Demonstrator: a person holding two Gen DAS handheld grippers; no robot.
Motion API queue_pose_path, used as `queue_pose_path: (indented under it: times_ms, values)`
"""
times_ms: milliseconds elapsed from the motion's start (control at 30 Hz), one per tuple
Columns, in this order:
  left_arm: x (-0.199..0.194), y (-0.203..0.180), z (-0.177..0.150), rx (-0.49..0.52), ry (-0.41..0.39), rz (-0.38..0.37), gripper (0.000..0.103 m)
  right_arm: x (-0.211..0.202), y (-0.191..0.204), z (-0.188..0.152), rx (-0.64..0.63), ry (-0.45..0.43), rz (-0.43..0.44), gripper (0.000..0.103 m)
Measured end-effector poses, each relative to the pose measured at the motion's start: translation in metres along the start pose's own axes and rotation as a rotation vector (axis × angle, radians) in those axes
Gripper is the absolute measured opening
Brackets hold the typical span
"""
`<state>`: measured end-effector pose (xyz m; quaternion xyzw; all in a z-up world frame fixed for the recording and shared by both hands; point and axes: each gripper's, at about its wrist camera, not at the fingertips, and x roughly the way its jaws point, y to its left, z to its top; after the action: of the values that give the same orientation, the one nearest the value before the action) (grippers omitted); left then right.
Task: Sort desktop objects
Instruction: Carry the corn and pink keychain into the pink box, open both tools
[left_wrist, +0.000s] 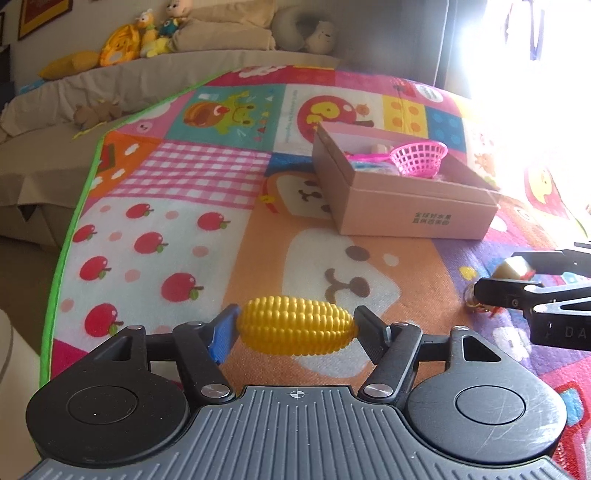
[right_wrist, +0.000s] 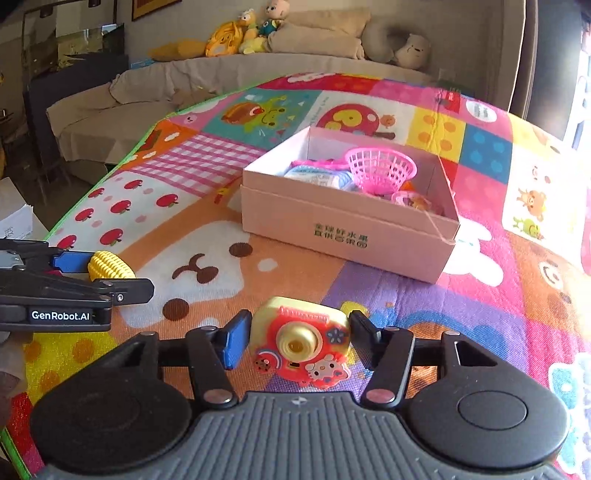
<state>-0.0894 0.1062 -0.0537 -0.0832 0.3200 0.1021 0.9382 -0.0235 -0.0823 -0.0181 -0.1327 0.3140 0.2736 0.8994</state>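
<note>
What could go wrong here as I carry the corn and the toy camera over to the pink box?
1. The left gripper pinches the toy corn end to end; its rounded ends might slip out.
2. The right gripper holds the toy camera only by its side edges, so it could twist.
3. The pink box already holds a pink basket and other toys, so dropped items may bounce or perch on them.

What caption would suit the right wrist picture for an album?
Right tongs clasp a toy camera before the pink box.
</note>
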Motion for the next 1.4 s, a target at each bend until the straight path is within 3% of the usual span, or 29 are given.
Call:
queue_pose_path:
  times_ms: [133, 233, 367, 467, 700, 967, 1100, 1267, 1300, 1367, 1400]
  values:
    - [-0.036, -0.016, 0.031, 0.080, -0.143, -0.036, 0.072, -0.040, -0.009, 0.020, -0.033, -0.080, -0.006, 0.057]
    - [-0.059, -0.032, 0.059, 0.146, -0.253, -0.058, 0.072, -0.083, -0.022, 0.042, -0.042, -0.206, -0.044, 0.057]
    - [-0.058, -0.053, 0.090, 0.191, -0.303, -0.067, 0.072, -0.122, -0.042, 0.071, -0.006, -0.329, -0.048, 0.057]
    - [-0.039, -0.067, 0.104, 0.220, -0.285, -0.071, 0.072, -0.128, -0.055, 0.092, 0.021, -0.368, -0.064, 0.057]
    - [0.022, -0.081, 0.122, 0.248, -0.230, -0.092, 0.072, -0.090, -0.082, 0.139, 0.075, -0.359, -0.051, 0.057]
    - [0.073, -0.066, 0.120, 0.229, -0.174, -0.116, 0.072, 0.023, -0.124, 0.196, 0.251, -0.287, 0.013, 0.058]
    - [0.089, -0.058, 0.118, 0.197, -0.175, -0.140, 0.072, 0.050, -0.134, 0.186, 0.316, -0.274, -0.001, 0.075]
    - [0.107, -0.068, 0.144, 0.188, -0.240, -0.152, 0.073, 0.041, -0.126, 0.144, 0.250, -0.303, -0.067, 0.082]
    - [0.110, -0.069, 0.152, 0.186, -0.259, -0.155, 0.075, 0.036, -0.121, 0.134, 0.217, -0.314, -0.098, 0.083]
    - [0.114, -0.071, 0.167, 0.175, -0.274, -0.140, 0.089, 0.027, -0.112, 0.118, 0.156, -0.327, -0.138, 0.084]
    - [0.112, -0.070, 0.170, 0.164, -0.273, -0.131, 0.090, 0.022, -0.108, 0.112, 0.132, -0.328, -0.152, 0.085]
